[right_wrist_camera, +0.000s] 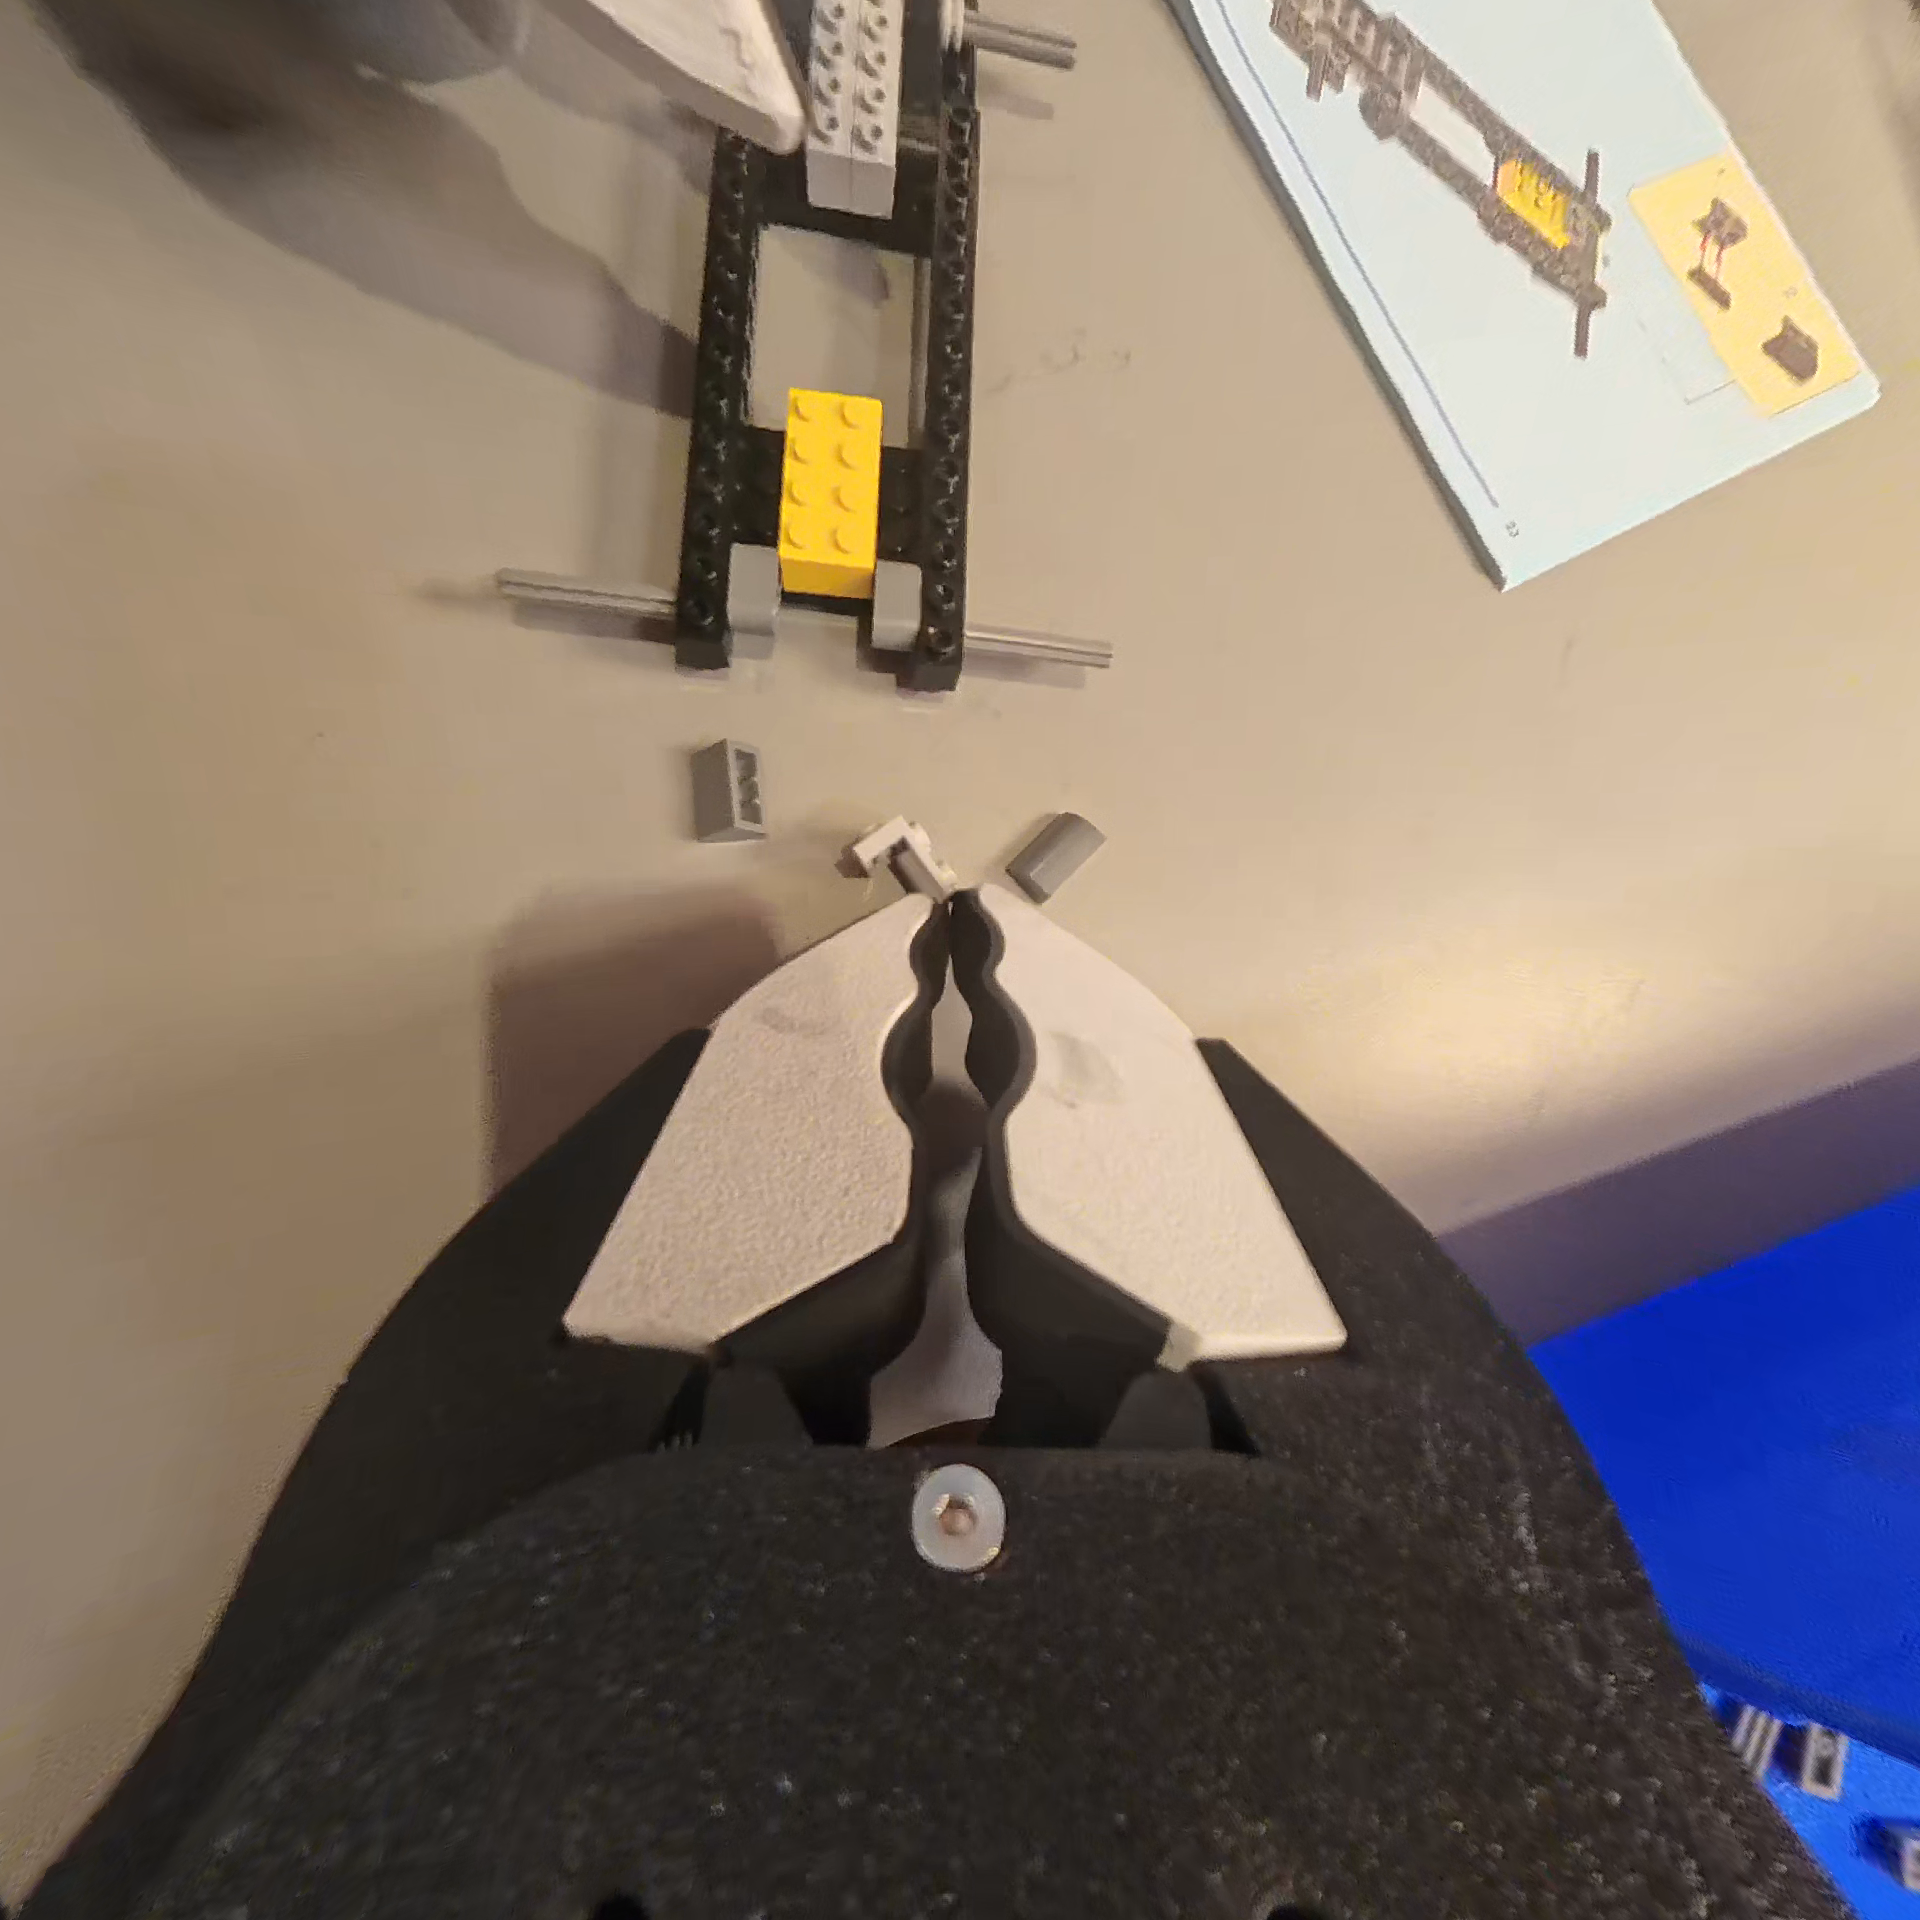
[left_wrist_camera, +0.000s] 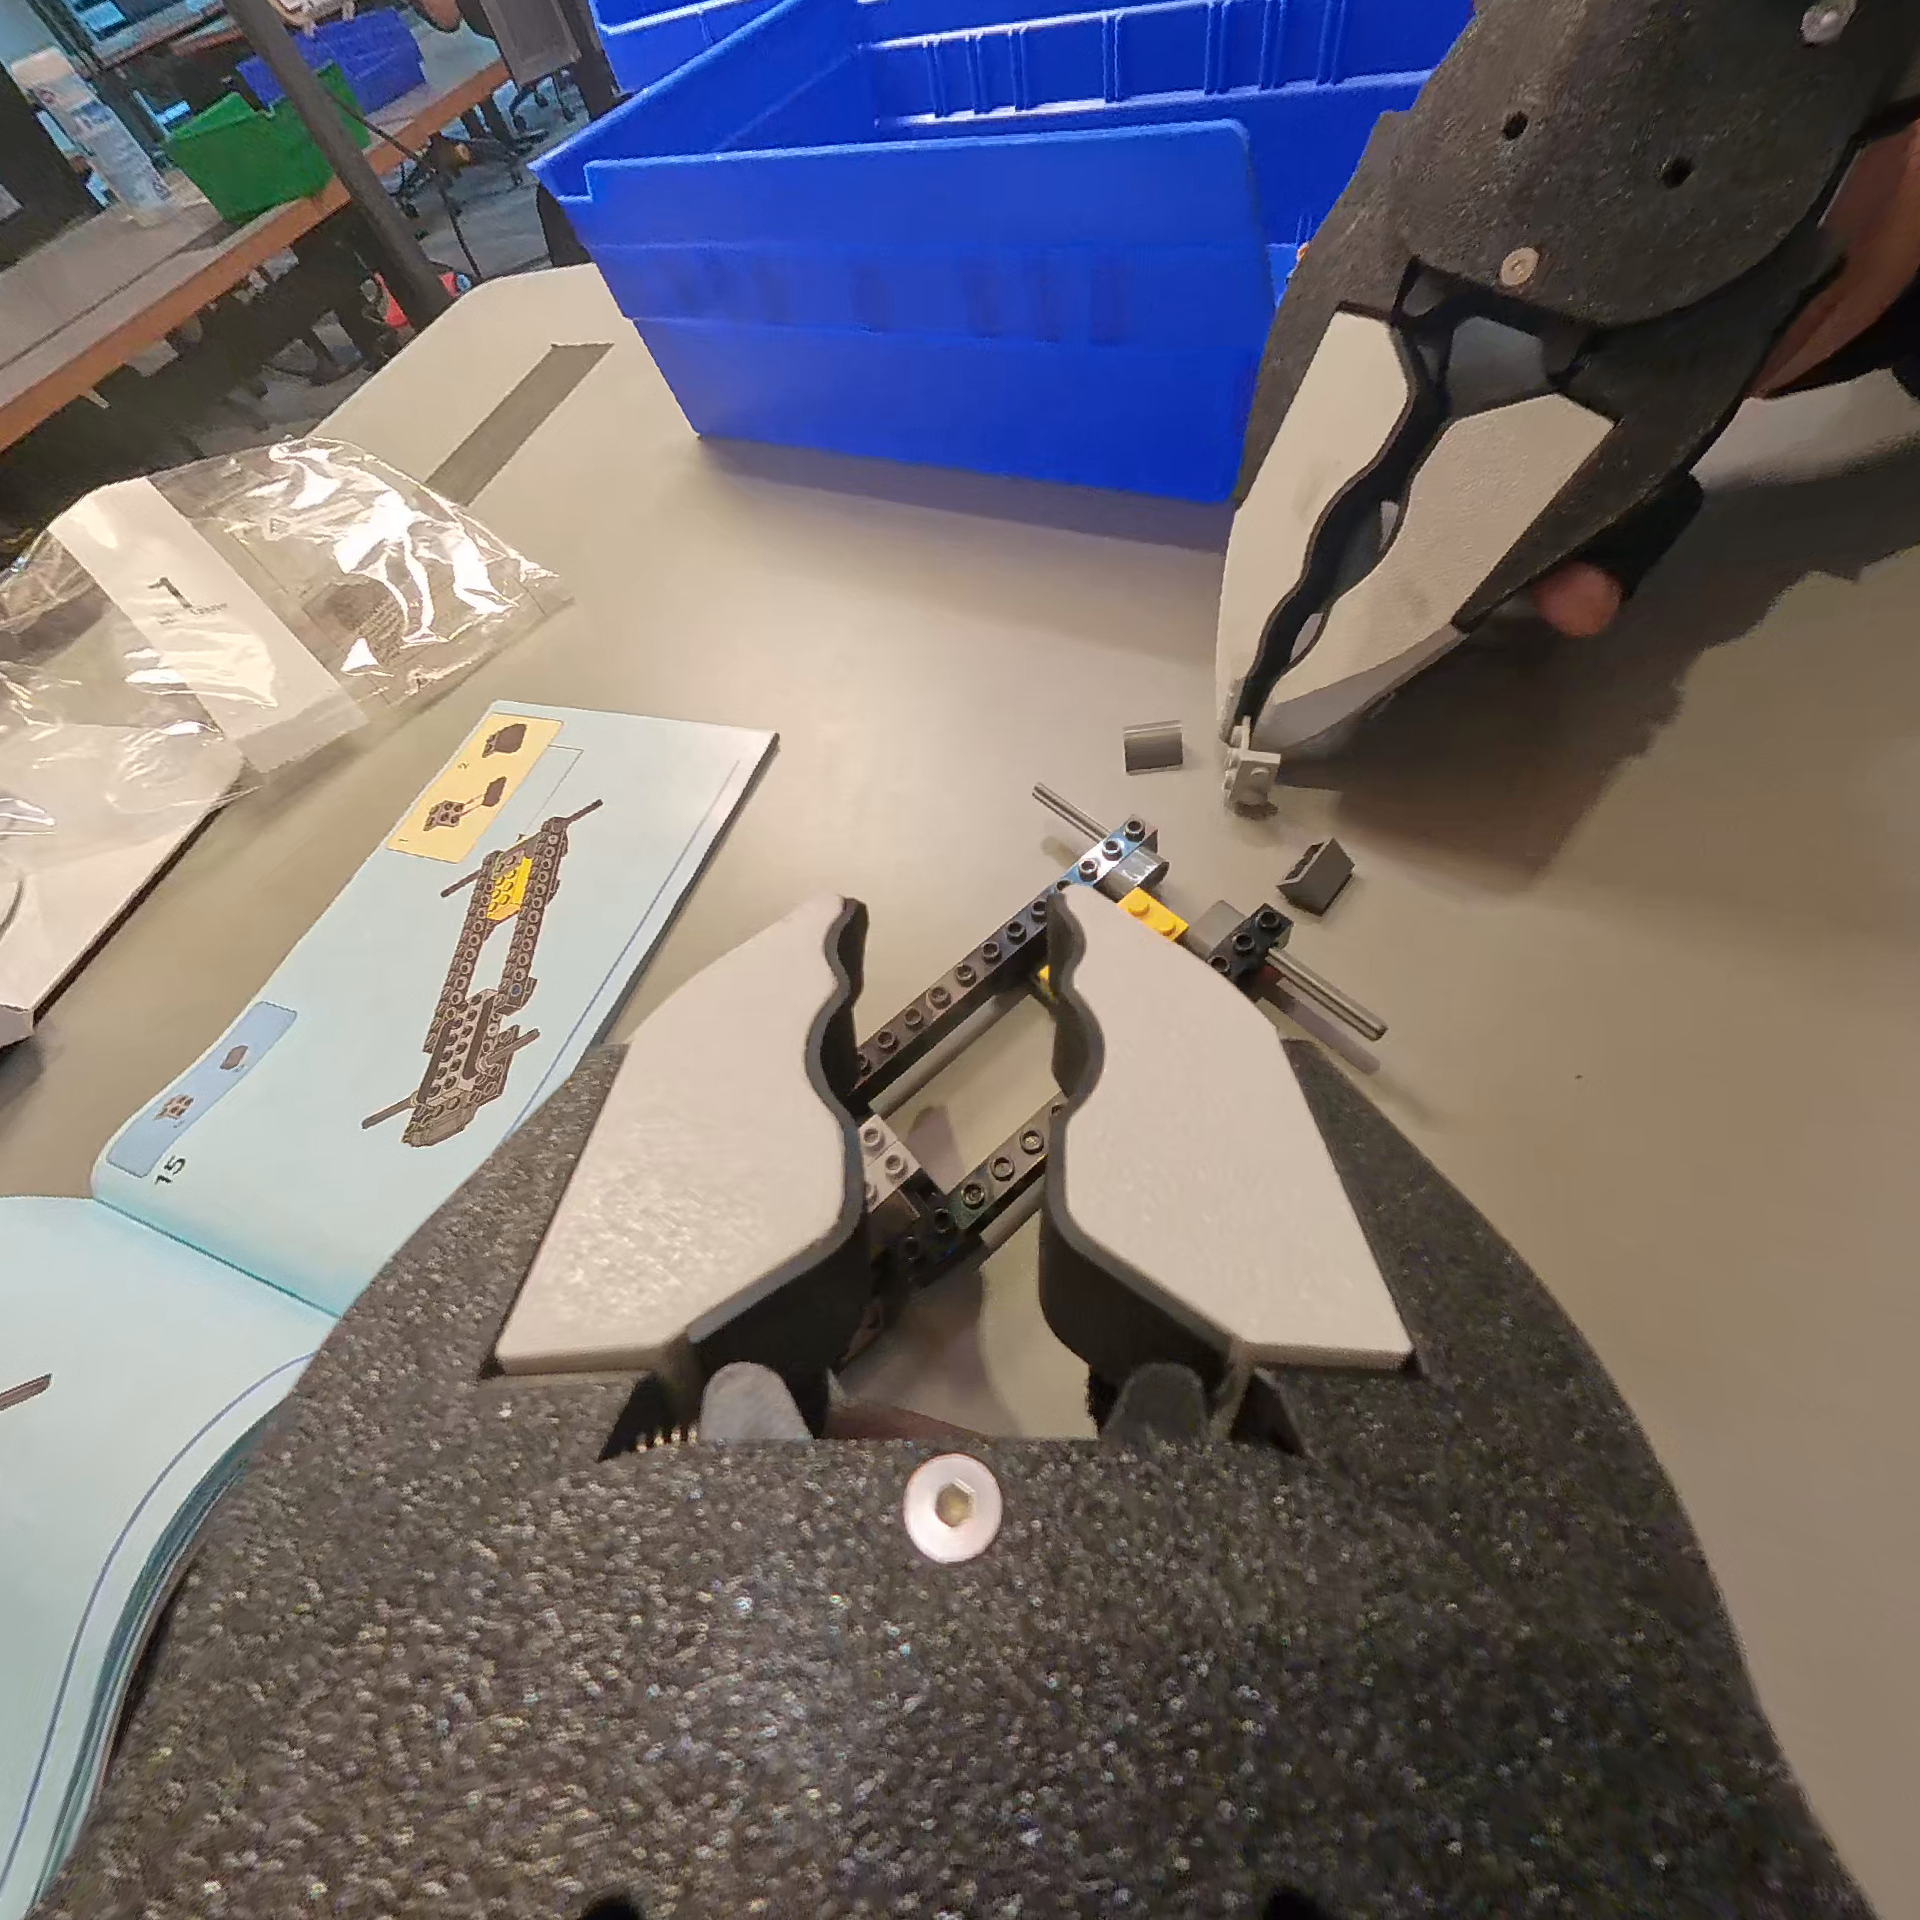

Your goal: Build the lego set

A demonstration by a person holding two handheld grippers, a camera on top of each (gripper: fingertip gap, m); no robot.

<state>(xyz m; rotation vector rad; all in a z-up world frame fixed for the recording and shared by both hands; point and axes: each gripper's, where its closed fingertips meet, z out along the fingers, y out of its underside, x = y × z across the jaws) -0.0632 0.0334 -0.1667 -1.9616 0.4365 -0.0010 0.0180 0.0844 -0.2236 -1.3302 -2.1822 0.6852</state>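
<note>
A black lego frame (left_wrist_camera: pixel 966 966) with a yellow brick (right_wrist_camera: pixel 831 488) and grey axles lies on the grey table. My left gripper (left_wrist_camera: pixel 951 914) straddles the frame, one finger on each side beam, shut on it. One of its fingers (right_wrist_camera: pixel 727 62) shows beside the frame in the right wrist view. My right gripper (right_wrist_camera: pixel 951 899) is pinched shut at the tips on the edge of a small light grey piece (right_wrist_camera: pixel 894 852), low on the table just past the frame's end. It also shows in the left wrist view (left_wrist_camera: pixel 1247 717), with the piece (left_wrist_camera: pixel 1254 774) at its tips.
Two dark grey slope pieces (right_wrist_camera: pixel 727 790) (right_wrist_camera: pixel 1060 854) lie either side of the held piece. An open instruction booklet (left_wrist_camera: pixel 520 935) lies left of the frame, with clear plastic bags (left_wrist_camera: pixel 312 582) beyond it. A blue bin (left_wrist_camera: pixel 935 312) stands at the back. Left tips to right tips: about 12 cm.
</note>
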